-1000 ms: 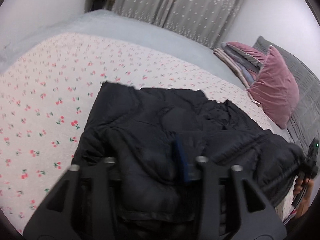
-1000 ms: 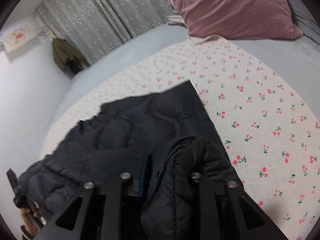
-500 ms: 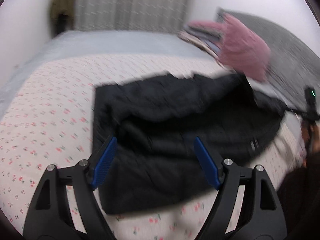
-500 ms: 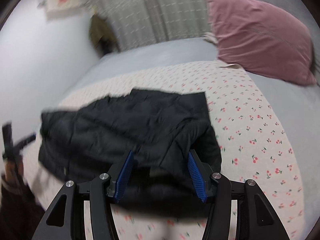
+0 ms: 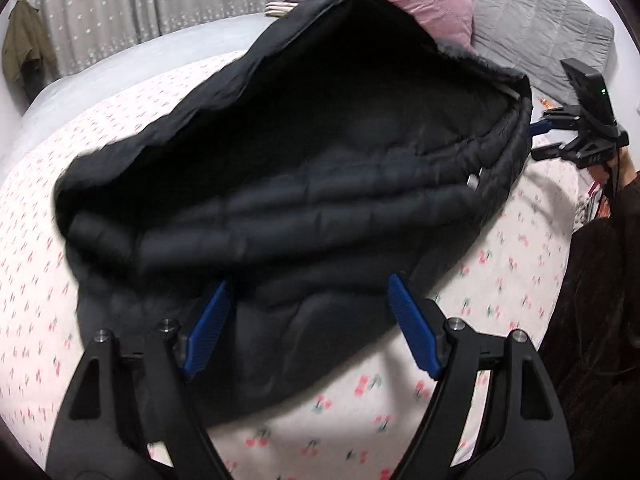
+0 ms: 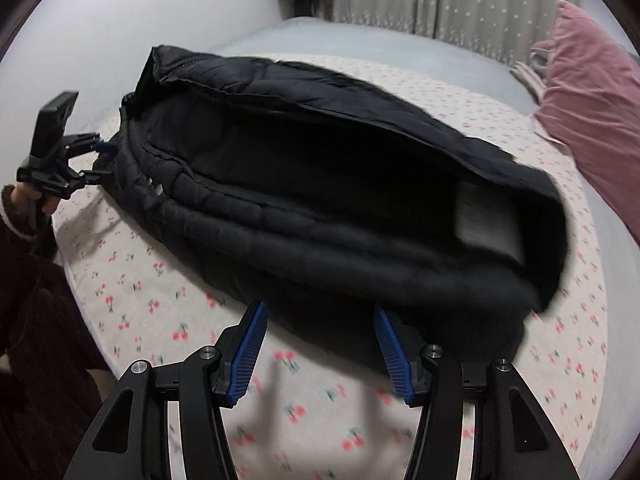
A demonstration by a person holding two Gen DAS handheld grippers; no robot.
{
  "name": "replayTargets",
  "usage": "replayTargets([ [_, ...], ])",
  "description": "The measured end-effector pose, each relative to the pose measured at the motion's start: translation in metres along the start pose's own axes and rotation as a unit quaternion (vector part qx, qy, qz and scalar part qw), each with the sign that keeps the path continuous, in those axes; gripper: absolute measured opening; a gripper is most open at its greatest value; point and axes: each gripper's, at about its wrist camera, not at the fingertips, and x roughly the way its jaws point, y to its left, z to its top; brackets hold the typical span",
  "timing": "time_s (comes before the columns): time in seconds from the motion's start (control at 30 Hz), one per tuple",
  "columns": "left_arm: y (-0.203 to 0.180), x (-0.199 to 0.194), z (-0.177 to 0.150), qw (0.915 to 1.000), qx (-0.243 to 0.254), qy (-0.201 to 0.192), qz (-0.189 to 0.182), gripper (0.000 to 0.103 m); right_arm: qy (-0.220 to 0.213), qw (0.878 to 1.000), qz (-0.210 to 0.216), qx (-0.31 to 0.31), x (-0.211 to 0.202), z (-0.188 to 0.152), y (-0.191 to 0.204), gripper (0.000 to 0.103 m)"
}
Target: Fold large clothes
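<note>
Two spread, empty claws hover beside a black puffer jacket on a bed.

Left claw (image 5: 308, 328) and right claw (image 6: 318, 350) grip nothing; the jacket (image 6: 320, 200) lies folded on the cherry-print bedsheet (image 6: 160, 304), likely light, soft, springy and slippery; its thick near edge seems the best hold.

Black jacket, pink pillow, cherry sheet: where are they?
black jacket (image 6: 320, 216): right wrist view, quilted body.
pink pillow (image 6: 592, 92): right wrist view, its face.
cherry sheet (image 5: 500, 280): left wrist view, bare patch.

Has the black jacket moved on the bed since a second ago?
Yes. The black jacket now reaches up across the pink pillow in the left wrist view; earlier it lay well short of it.
</note>
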Motion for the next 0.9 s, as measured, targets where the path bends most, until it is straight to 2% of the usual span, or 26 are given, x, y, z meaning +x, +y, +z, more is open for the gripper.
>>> replayTargets([
  [0.17,0.009,0.009,0.036,0.9985,-0.023,-0.037,-0.032,0.079,-0.018,1.0,0.025,-0.005,0.012,0.042,0.005,0.056],
  [0.23,0.023,0.012,0.049,0.9958,-0.054,-0.064,-0.038,0.079,-0.041,0.998,0.032,0.019,0.015,0.064,-0.006,0.056],
  [0.3,0.047,0.014,0.062,0.9866,-0.116,-0.108,-0.037,0.079,-0.076,0.994,0.039,0.064,0.017,0.081,-0.024,0.056],
  [0.37,0.073,0.016,0.067,0.9706,-0.19,-0.147,-0.017,0.079,-0.131,0.982,0.031,0.129,0.017,0.092,-0.047,0.056],
  [0.43,0.098,0.015,0.067,0.9453,-0.272,-0.18,0.008,0.079,-0.188,0.959,-0.006,0.212,0.015,0.094,-0.074,0.056],
  [0.5,0.118,0.007,0.058,0.9126,-0.343,-0.221,0.018,0.079,-0.229,0.929,-0.054,0.286,0.009,0.086,-0.1,0.056],
  [0.57,0.125,-0.001,0.053,0.8949,-0.374,-0.242,0.026,0.079,-0.265,0.899,-0.071,0.343,0.0,0.071,-0.121,0.056],
  [0.6,0.124,-0.005,0.051,0.893,-0.376,-0.245,0.028,0.079,-0.272,0.888,-0.075,0.364,-0.004,0.063,-0.13,0.056],
  [0.67,0.12,-0.01,0.053,0.9004,-0.362,-0.238,0.039,0.079,-0.282,0.874,-0.084,0.386,-0.014,0.051,-0.142,0.056],
  [0.73,0.108,-0.016,0.053,0.9169,-0.326,-0.222,0.059,0.079,-0.285,0.871,-0.088,0.39,-0.022,0.042,-0.147,0.056],
  [0.77,0.106,-0.017,0.053,0.9226,-0.314,-0.214,0.067,0.079,-0.28,0.873,-0.09,0.389,-0.025,0.041,-0.147,0.056],
  [0.8,0.1,-0.018,0.055,0.9321,-0.295,-0.196,0.077,0.079,-0.274,0.875,-0.094,0.388,-0.029,0.04,-0.147,0.056],
  [0.9,0.087,-0.02,0.055,0.9567,-0.237,-0.141,0.093,0.079,-0.252,0.89,-0.115,0.361,-0.039,0.04,-0.139,0.056],
])
